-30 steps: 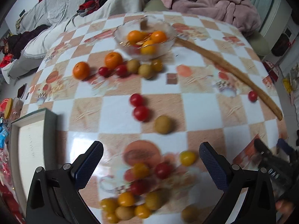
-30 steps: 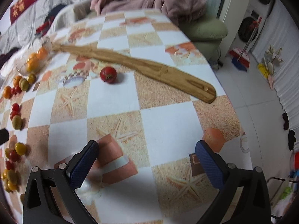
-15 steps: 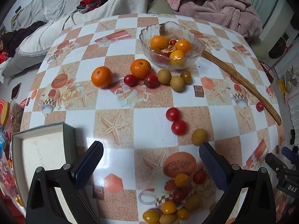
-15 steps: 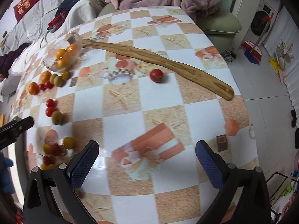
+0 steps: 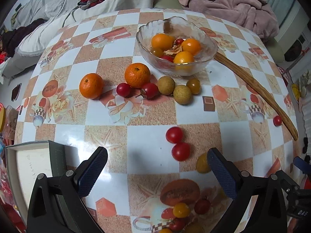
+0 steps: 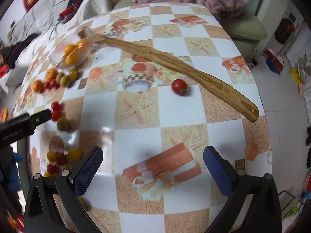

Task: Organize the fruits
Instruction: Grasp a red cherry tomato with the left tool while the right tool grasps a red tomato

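A glass bowl (image 5: pixel 206 38) holding oranges and small tomatoes stands at the far side of the checked table. In front of it lie two oranges (image 5: pixel 91 85), red tomatoes (image 5: pixel 149 90) and brown longans (image 5: pixel 182 94). Two more red tomatoes (image 5: pixel 180 151) lie mid-table, just beyond my left gripper (image 5: pixel 155 171), which is open and holds nothing. A cluster of small red and yellow fruits (image 5: pixel 181 210) sits beneath it. My right gripper (image 6: pixel 153 171) is open and empty over bare cloth; a lone red tomato (image 6: pixel 179 87) lies well ahead of it.
A long wooden stick (image 6: pixel 175 68) runs diagonally from the bowl (image 6: pixel 72 52) toward the right table edge. An open grey box (image 5: pixel 29 167) sits at the near left corner. Bedding and a pink blanket (image 5: pixel 223 2) lie behind the table. The left gripper's body (image 6: pixel 17 126) shows in the right wrist view.
My left gripper has drawn back and to the left, so the bowl and oranges look nearer the centre. My right gripper has swung left, bringing the fruit and bowl into view.
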Tool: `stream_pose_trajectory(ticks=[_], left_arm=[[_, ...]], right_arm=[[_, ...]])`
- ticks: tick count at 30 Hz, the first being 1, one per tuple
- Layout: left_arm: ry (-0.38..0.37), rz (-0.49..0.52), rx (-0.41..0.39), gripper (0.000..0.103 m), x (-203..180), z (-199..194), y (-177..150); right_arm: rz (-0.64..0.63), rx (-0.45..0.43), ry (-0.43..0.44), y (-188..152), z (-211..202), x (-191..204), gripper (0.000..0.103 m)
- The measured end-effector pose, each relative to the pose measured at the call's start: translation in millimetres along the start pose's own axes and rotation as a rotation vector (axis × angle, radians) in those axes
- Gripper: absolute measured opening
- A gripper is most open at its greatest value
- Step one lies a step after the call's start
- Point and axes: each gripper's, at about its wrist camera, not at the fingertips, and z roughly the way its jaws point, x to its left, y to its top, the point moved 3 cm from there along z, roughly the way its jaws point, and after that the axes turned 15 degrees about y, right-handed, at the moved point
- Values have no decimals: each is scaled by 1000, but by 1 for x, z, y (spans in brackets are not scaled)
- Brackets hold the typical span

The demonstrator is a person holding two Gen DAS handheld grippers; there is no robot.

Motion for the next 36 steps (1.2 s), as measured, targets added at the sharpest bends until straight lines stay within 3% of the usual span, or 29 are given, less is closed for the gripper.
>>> stream_pose_trajectory(ticks=[3, 5, 6, 12, 15, 21, 24, 26, 28, 32, 36], left_arm=[[9, 6, -2, 103, -5, 6, 5], [13, 19, -1, 89, -10, 9, 7], [13, 32, 9, 87, -13, 11, 8], [22, 21, 40, 87, -19, 23, 11], [29, 22, 55, 77, -22, 28, 12], [36, 7, 45, 74, -24, 28, 12], [29, 11, 26, 53, -28, 22, 12], [24, 16, 18, 32, -31, 19, 14], [14, 17, 15, 22, -32, 17, 16], [-36, -8, 21, 22, -29, 13, 15], [-47, -14, -8, 22, -26, 2, 13]], right_arm=[[39, -10, 0, 10, 3, -12, 103], [48, -10, -9, 17, 7, -18, 103], [56, -9, -8, 19, 9, -21, 103], [85, -21, -13, 42, 23, -35, 100], [77, -9, -17, 51, 35, -38, 90], [34, -19, -52, 68, 44, -34, 75], [11, -24, -89, 71, 43, -33, 52], [1, -30, -75, 72, 40, -36, 26], [20, -31, -20, 72, 37, -41, 24], [57, -50, 84, 68, 26, -46, 24], [53, -52, 131, 65, 18, -42, 24]])
